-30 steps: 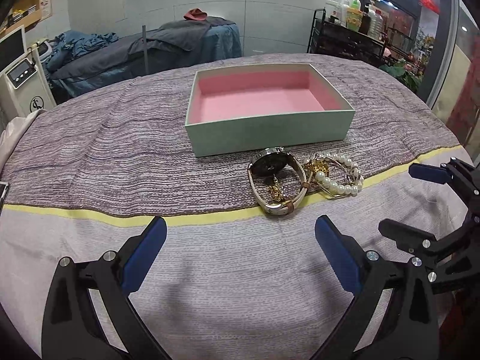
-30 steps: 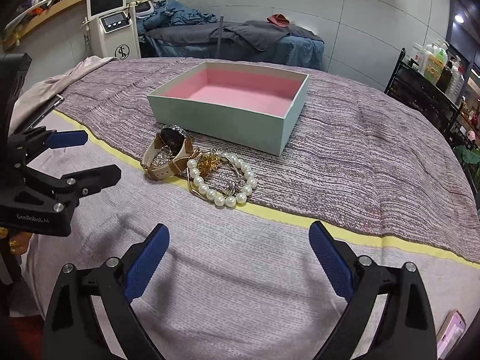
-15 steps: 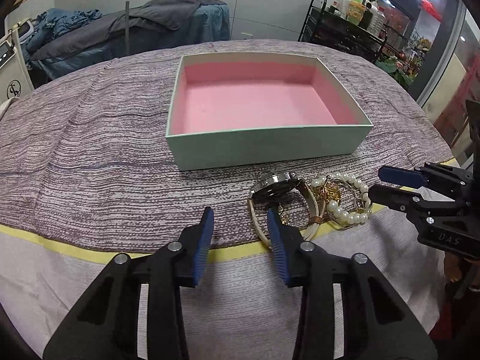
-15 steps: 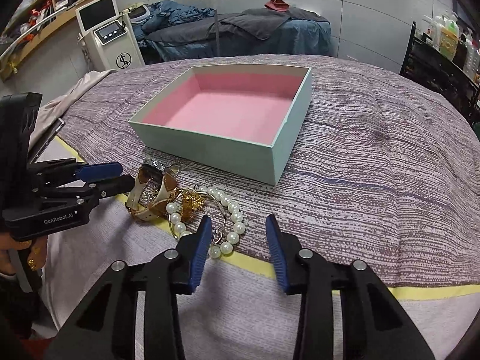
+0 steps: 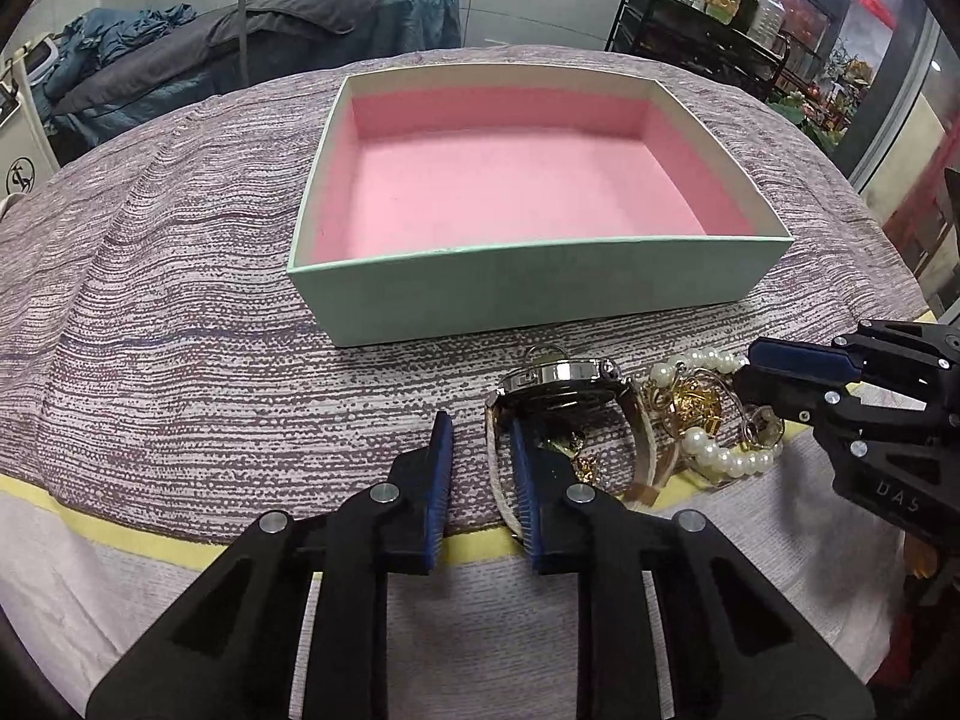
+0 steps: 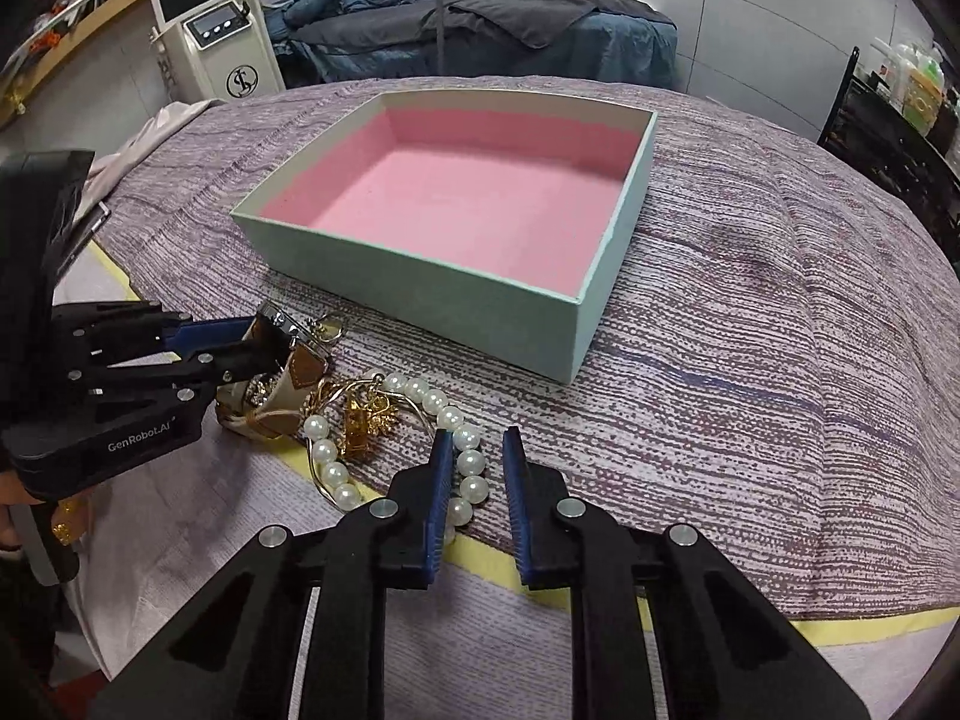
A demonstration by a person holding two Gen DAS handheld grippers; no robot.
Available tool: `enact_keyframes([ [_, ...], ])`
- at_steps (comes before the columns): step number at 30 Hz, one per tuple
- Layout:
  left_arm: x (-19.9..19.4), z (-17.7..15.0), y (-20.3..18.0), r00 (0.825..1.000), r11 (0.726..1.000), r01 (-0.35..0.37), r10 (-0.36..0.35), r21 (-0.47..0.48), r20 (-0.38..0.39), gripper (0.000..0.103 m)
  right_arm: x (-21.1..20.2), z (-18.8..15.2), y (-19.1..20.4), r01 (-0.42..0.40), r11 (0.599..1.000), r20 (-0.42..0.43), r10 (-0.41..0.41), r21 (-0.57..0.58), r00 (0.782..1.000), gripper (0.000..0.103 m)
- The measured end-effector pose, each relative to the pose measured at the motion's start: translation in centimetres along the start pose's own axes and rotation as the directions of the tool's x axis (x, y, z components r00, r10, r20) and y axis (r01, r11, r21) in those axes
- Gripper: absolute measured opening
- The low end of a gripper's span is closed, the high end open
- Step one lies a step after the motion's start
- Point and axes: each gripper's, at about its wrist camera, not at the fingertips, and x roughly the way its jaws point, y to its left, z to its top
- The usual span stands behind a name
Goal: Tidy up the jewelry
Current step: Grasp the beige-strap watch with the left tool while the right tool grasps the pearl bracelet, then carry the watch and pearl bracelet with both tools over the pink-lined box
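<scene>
A mint-green box [image 5: 528,294] with pink lining [image 6: 468,204] sits empty on the striped cloth. In front of it lie a silver watch with a beige strap [image 5: 564,387], a gold ornament [image 5: 696,402] and a pearl bracelet [image 6: 465,456]. My left gripper [image 5: 477,456] is narrowly open with the watch strap's left side between its fingers. My right gripper [image 6: 474,468] is narrowly open, straddling the right side of the pearl bracelet. Each gripper shows in the other's view: the right gripper [image 5: 774,369], the left gripper [image 6: 252,339].
The cloth has a yellow stripe [image 5: 120,540] along the near side. A treatment bed with dark covers [image 6: 510,30] and a white machine [image 6: 216,54] stand behind the table. A black shelf with bottles [image 5: 714,18] is at back right.
Both grippers moved forward and down onto the jewelry and narrowed from wide open. The left now straddles the watch strap, the right the pearl bracelet.
</scene>
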Motion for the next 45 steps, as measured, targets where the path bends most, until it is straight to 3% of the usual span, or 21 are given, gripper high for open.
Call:
enact_keyframes([
  [6,-0.1,-0.4,-0.6,1.0,0.999,-0.023,0.022,0.039,0.022,0.005,0.0,-0.4,1.2,0.073,0.997,0.024,-0.073,0.014,0.997,0.009],
  [15,-2.1,-1.6,-0.1,0.997,1.0,0.009,-0.008,-0.014,0.072,0.005,-2.6,-2.4,2.1,0.081,0.997,0.149,-0.082,0.011,0.985,0.009],
  [29,-6.8,-1.3,-0.1,0.985,0.999,0.034,-0.033,0.0,0.169,0.005,-8.0,-1.0,2.0,-0.072,0.997,0.256,0.07,-0.003,0.964,0.009],
  [40,-7.3,2.4,0.7,0.979,1.0,0.03,-0.028,-0.003,0.2,0.005,-9.8,2.9,1.4,-0.083,0.996,0.332,0.086,-0.022,0.939,0.009],
  [45,-5.8,6.4,1.5,0.98,0.999,-0.047,0.044,0.008,0.193,0.005,-8.4,6.1,0.9,-0.071,0.997,0.339,0.067,0.001,0.938,0.009],
])
